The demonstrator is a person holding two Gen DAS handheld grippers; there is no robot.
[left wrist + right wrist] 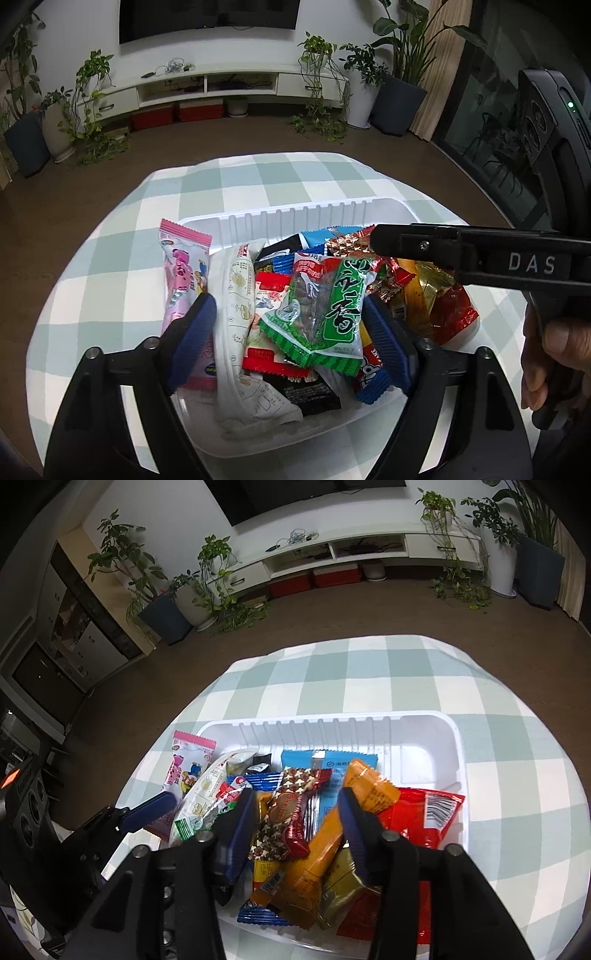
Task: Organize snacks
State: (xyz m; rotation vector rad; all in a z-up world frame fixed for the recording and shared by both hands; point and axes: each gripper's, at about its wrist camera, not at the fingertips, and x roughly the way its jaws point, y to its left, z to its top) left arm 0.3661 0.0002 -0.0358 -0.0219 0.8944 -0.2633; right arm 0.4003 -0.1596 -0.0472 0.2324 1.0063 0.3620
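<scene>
We see a white ribbed plastic tray heaped with snack packets, resting on the surface under a green-and-white checked cloth. Our left tool hangs over the pile with its blue-padded fingers spread, a green-and-clear packet of dark snacks lying between them, apart from both pads. Our right tool is likewise spread, straddling a long orange wrapper and a brown-and-red patterned bar. A pink cartoon-printed packet leans over the tray's left rim, beside a white printed pouch.
</scene>
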